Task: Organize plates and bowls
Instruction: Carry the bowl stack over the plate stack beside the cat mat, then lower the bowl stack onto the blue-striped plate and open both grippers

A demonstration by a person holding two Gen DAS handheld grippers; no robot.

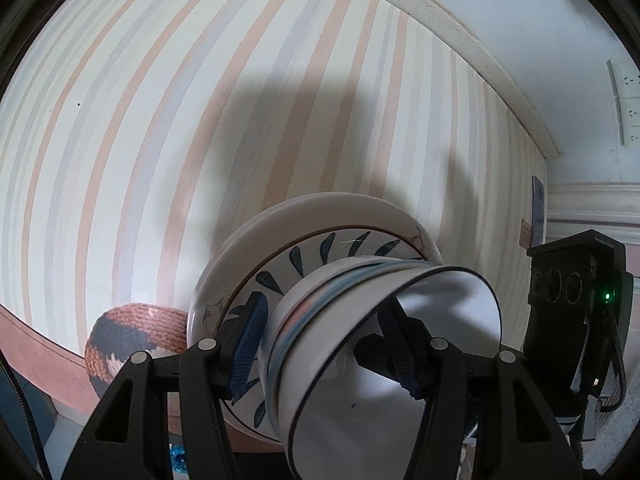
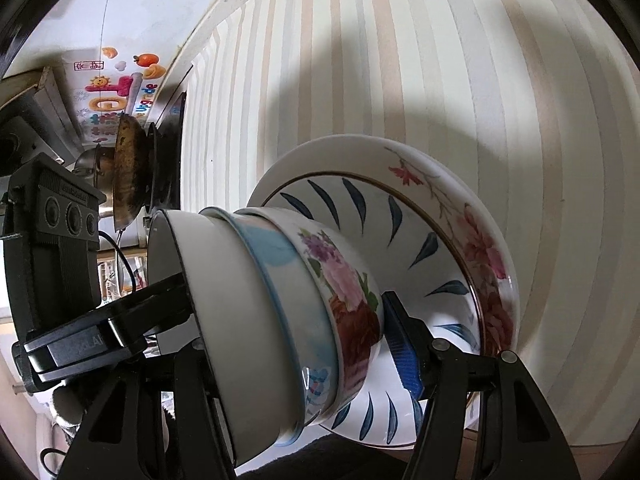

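Striped tabletop [image 1: 200,100]; glossy round bowls [image 2: 280,312] nested on plates [image 2: 440,208].

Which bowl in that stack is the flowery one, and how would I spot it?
Start at the striped tabletop, then the stacked plates on it. The flowered bowl is the lowest of three nested bowls, touching the blue-leaf plate. Only it shows pink, purple and red blossoms.

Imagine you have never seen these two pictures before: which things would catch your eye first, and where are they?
First, the stack of bowls nested on the blue-leaf plate, filling the middle of both views above a striped tabletop. In the right wrist view the bright flowered bowl stands out at the stack's base. The left claw straddles the white top bowl, while a woven brown ball sits at lower left.
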